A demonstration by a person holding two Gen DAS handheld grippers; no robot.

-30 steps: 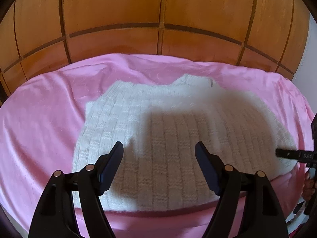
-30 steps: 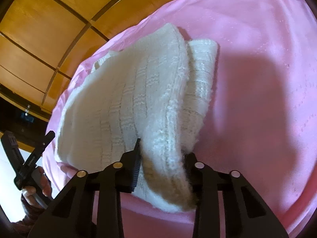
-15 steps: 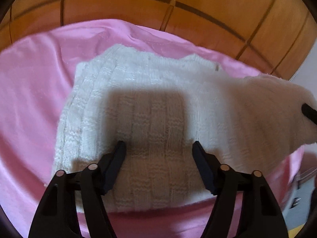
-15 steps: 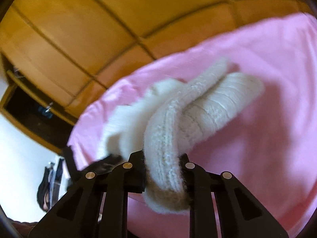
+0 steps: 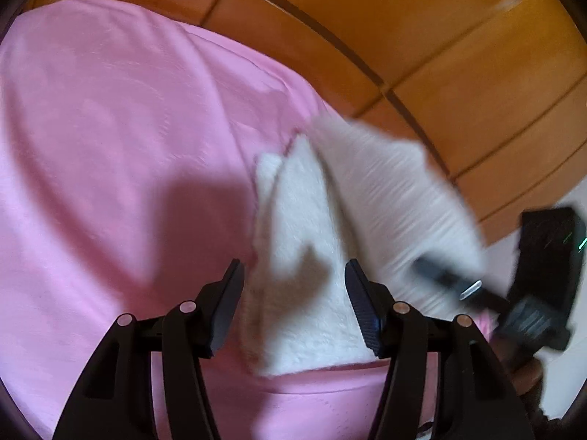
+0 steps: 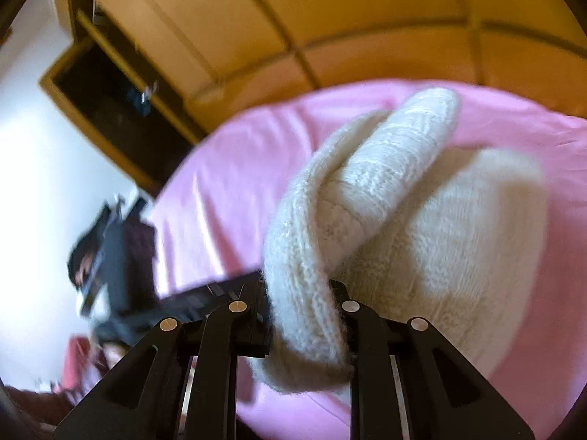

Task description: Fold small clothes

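A white knitted sweater (image 5: 308, 256) lies on a pink sheet (image 5: 110, 146), with one side lifted and doubled over the rest. My right gripper (image 6: 304, 293) is shut on the thick rolled edge of the sweater (image 6: 367, 190) and holds it off the sheet. In the left wrist view, that gripper (image 5: 436, 277) shows blurred at the right, under the raised flap. My left gripper (image 5: 293, 286) hovers over the near part of the sweater. Its jaws are closing, with knit between the fingers but not pinched. The left gripper (image 6: 205, 299) also appears blurred in the right wrist view.
Orange wooden wardrobe panels (image 5: 440, 55) rise behind the bed. An open dark compartment (image 6: 110, 110) sits at the left of them, next to a white wall (image 6: 33, 146). The pink sheet's near edge (image 5: 330, 403) runs close under the left gripper.
The right gripper has carried the sweater's edge up and across, folding that side over. The left gripper has swung sideways over the knit and its jaws have narrowed.
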